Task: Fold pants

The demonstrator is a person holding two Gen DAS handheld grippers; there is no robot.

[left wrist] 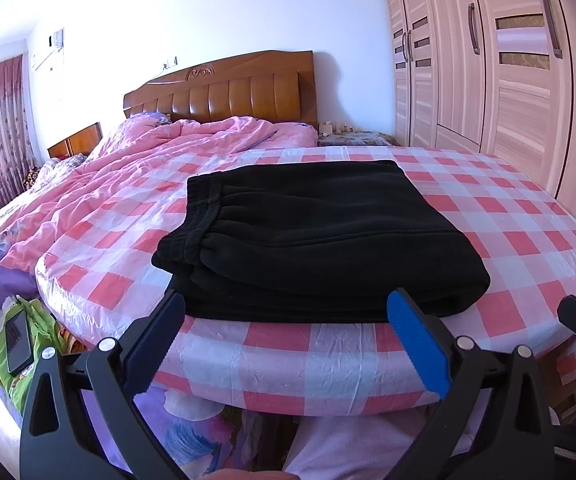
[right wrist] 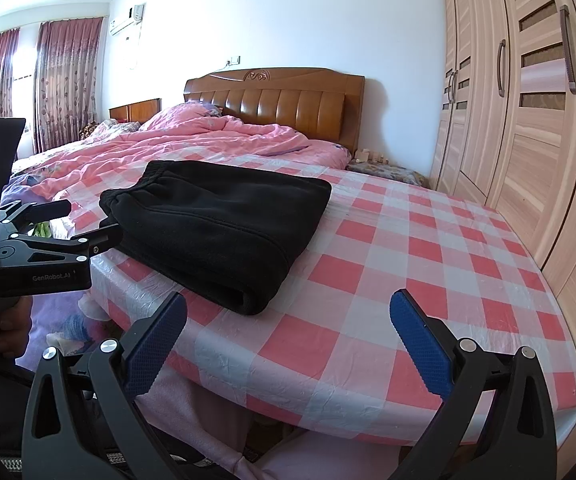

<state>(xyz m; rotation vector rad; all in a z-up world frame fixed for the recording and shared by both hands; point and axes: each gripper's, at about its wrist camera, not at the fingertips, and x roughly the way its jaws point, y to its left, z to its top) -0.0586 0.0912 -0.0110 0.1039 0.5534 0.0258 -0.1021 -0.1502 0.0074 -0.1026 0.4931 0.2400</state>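
Note:
Black pants (left wrist: 307, 236) lie folded into a thick rectangle on a round table with a pink checked cloth (left wrist: 507, 216), the elastic waistband on the left. My left gripper (left wrist: 288, 300) is open at the near edge of the stack, its fingers apart and holding nothing. In the right wrist view the folded pants (right wrist: 216, 220) sit left of centre. My right gripper (right wrist: 288, 312) is open over bare checked cloth (right wrist: 427, 260), to the right of the pants. The left gripper (right wrist: 88, 220) shows from the side at the pants' left edge, held by a hand (right wrist: 8, 328).
Beyond the table is a bed with a rumpled pink quilt (left wrist: 148, 160) and wooden headboard (left wrist: 224, 92). A tall wardrobe (right wrist: 527, 120) lines the right wall. A phone (left wrist: 18, 340) lies on bright bedding at lower left. Curtains (right wrist: 64, 80) hang at far left.

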